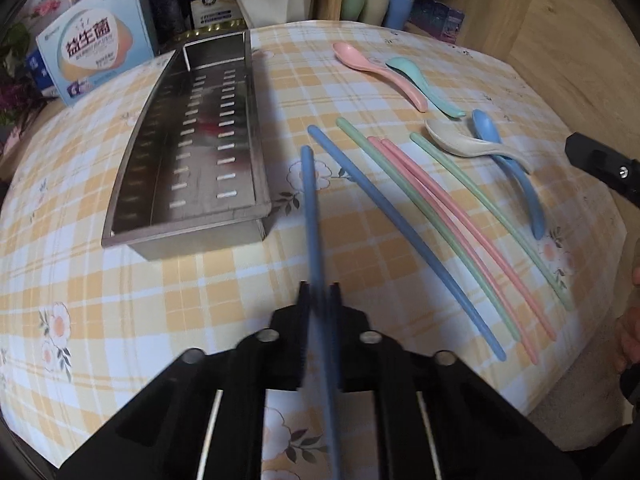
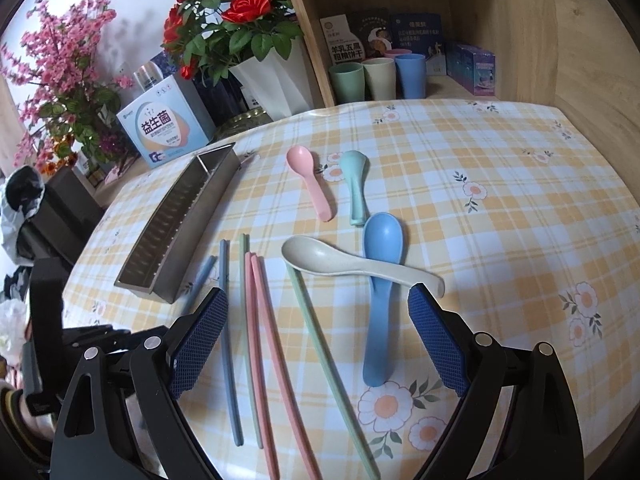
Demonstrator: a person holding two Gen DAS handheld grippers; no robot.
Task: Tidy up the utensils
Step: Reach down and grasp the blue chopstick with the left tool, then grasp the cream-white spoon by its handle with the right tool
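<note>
red roses, pastel cups, checked tablecloth.

Steel slotted utensil tray lies empty at left on the table. One blue chopstick is pinched in the left tool, tip raised. Second blue chopstick, two green, two pink lie fanned beside it. Pink spoon, teal, beige and blue spoons lie beyond.

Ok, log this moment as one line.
left tongs: shut on blue chopstick | right tongs: open, empty, above chopsticks | steel tray: empty | spoons: on tablecloth
</note>
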